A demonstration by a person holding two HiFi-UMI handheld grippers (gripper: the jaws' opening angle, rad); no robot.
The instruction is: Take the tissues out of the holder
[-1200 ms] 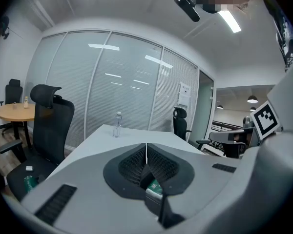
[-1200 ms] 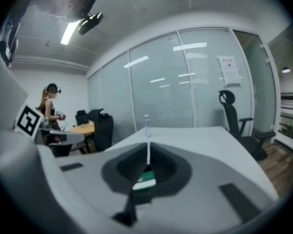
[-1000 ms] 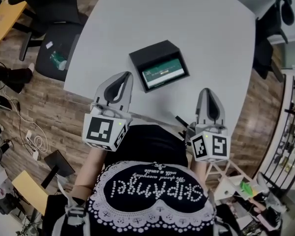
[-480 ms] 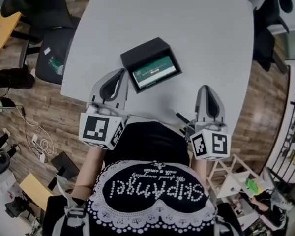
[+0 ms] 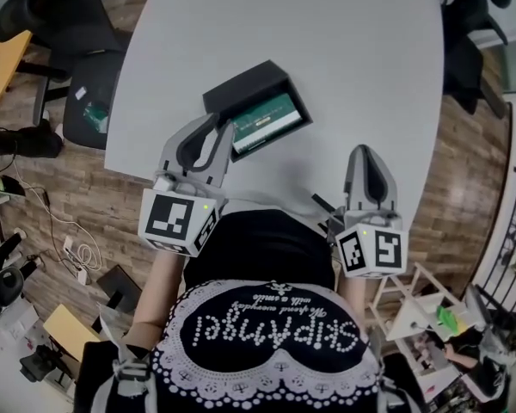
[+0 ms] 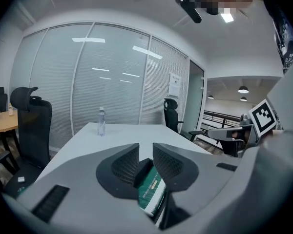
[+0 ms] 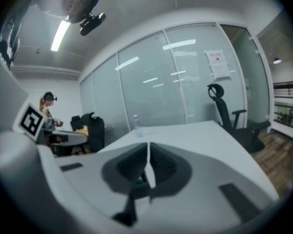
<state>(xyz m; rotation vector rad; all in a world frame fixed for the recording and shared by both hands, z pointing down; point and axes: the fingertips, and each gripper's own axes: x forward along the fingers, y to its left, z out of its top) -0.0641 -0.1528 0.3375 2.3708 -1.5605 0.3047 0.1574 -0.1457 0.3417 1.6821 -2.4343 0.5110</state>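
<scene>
A black holder point(image 5: 248, 94) lies on the white table point(image 5: 353, 67), with a green tissue pack point(image 5: 267, 120) in it. My left gripper point(image 5: 223, 127) has its tips at the holder's near left corner. Its jaws have just been opening and stand a little apart with nothing gripped. In the left gripper view the green pack point(image 6: 152, 194) and the holder's black corner point(image 6: 142, 171) show through the gap of the left gripper point(image 6: 145, 156). My right gripper point(image 5: 366, 151) hovers over the table's near edge, right of the holder. In its own view the right gripper point(image 7: 148, 152) is shut and empty.
A water bottle point(image 6: 101, 121) stands far down the table. Black office chairs point(image 5: 64, 20) stand off the table's left side, and another chair point(image 5: 464, 50) at the right. The person's torso is against the near edge.
My left gripper has moved forward to the holder's near left corner and its jaws have parted slightly. The right gripper has barely shifted.
</scene>
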